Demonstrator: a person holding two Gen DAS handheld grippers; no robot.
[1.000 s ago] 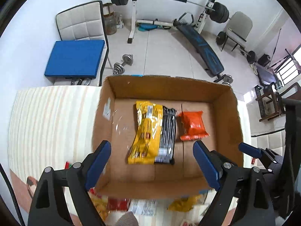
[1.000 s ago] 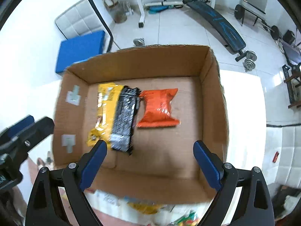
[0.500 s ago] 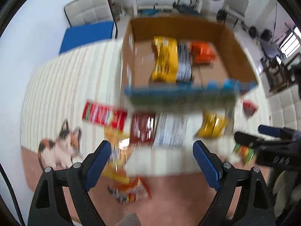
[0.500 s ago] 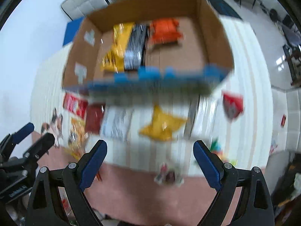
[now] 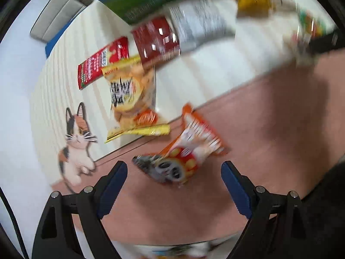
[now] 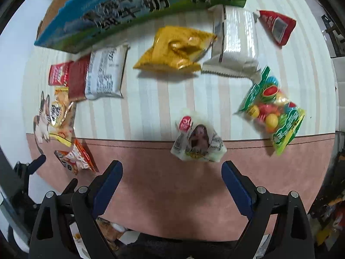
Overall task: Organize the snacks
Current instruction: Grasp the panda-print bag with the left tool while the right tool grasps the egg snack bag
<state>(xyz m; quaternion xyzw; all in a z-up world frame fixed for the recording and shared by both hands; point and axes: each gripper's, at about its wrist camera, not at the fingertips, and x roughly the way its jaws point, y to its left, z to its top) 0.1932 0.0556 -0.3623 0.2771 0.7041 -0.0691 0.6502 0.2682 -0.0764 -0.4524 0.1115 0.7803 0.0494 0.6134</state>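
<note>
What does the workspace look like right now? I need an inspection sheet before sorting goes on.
Surface: striped cloth with a cat print, over a pink mat.
Job's things: box at the far edge; loose packets include a yellow bag, a white packet and a fruit-candy bag; an orange packet lies ahead of the left tool.
Clutter: nothing seen.
Grippers: left tool and right tool both open, empty.
Cables: dark cord at the left edge.
Surroundings: blurred, cannot tell.
</note>
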